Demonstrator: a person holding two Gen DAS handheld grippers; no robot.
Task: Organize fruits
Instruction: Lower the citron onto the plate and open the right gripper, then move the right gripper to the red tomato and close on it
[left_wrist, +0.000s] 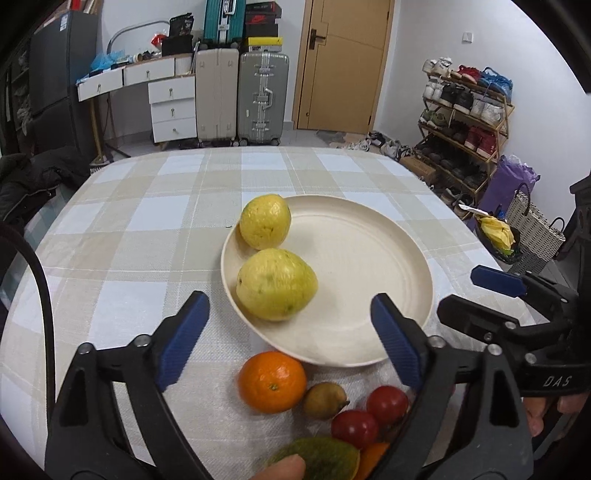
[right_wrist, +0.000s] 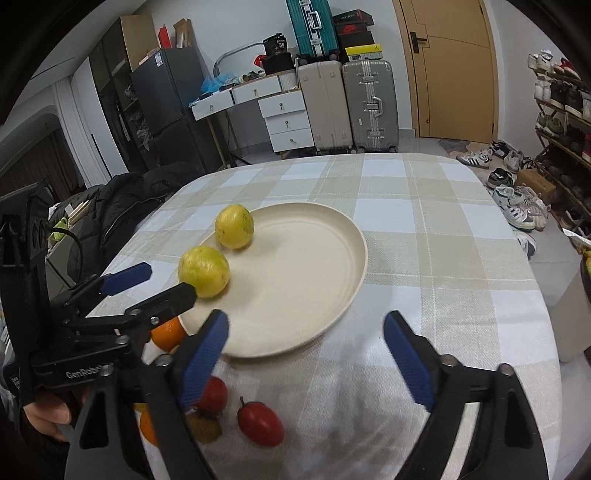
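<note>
Your left gripper (left_wrist: 291, 339) and right gripper (right_wrist: 306, 354) both gape, empty. Two guavas (left_wrist: 276, 283) sit at the plate's (left_wrist: 369, 258) left rim. Only your left view shows the green mango (left_wrist: 321, 459) at the tabletop's near edge.

Both views are aimed forward along open jaws, low and near over the checked desk (left_wrist: 147, 229), toward the far door (right_wrist: 450, 66). The cream plate (left_wrist: 369, 258) is shared by both, and each gripper is caught at the other's edge
</note>
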